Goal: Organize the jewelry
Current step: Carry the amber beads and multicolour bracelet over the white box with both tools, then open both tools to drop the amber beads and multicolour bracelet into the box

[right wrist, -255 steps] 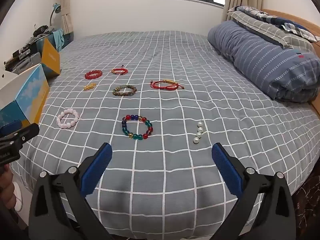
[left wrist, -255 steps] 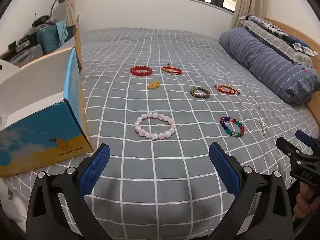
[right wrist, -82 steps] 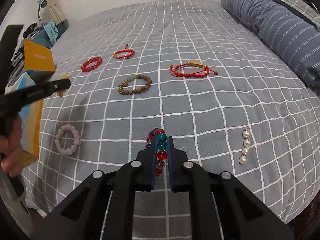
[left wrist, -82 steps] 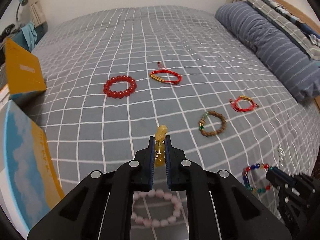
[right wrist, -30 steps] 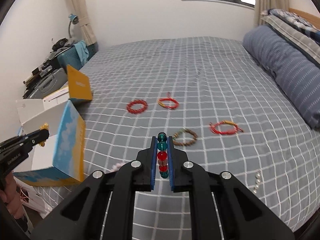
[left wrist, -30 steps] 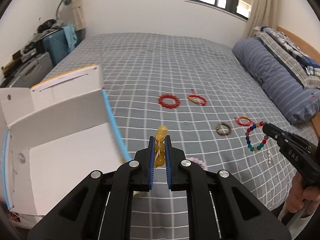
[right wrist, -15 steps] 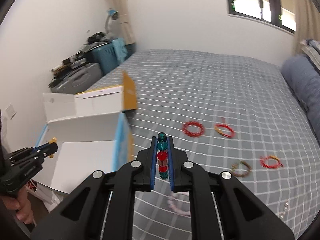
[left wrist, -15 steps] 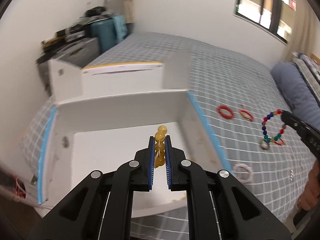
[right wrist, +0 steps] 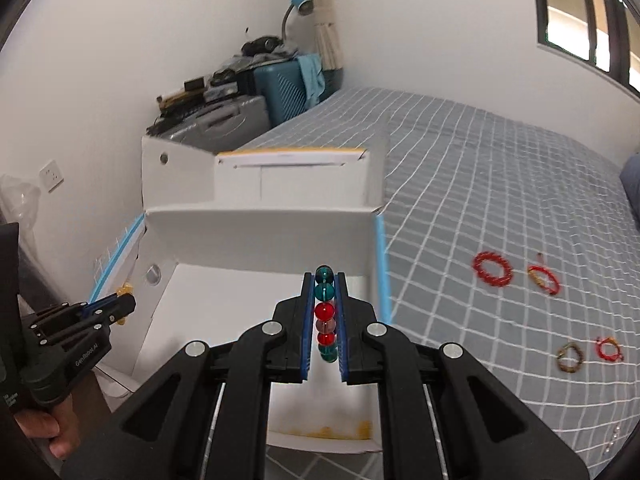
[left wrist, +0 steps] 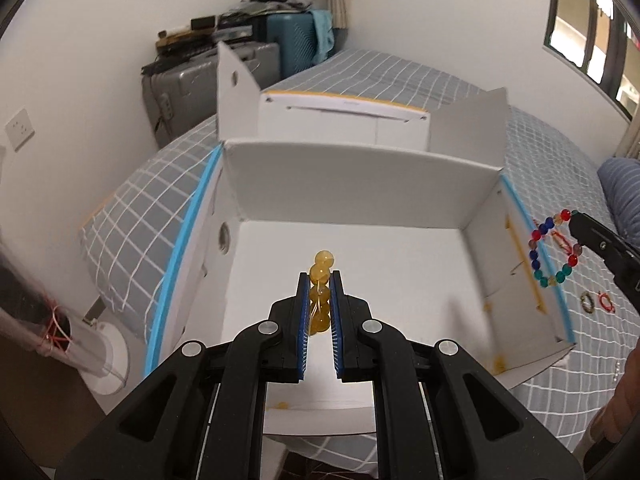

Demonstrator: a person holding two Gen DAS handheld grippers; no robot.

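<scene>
Left tongs (left wrist: 319,280) pinch yellow beads (left wrist: 321,270) above box (left wrist: 360,176); right tongs (right wrist: 325,280) clamp multicolour bracelet (right wrist: 324,312).

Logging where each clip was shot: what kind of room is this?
Most likely a bedroom: a bed with a grey checked cover, suitcases stacked by the wall, and a desk lamp beside a curtain.

Yellow bead bracelet (left wrist: 320,292) pinched upright over open white box (left wrist: 360,184). Multicolour bead bracelet (right wrist: 325,314) likewise clamped above box. Red bead bracelet (right wrist: 492,268), red cord bracelets, brown bead bracelet (right wrist: 570,357) lie on bed.
</scene>
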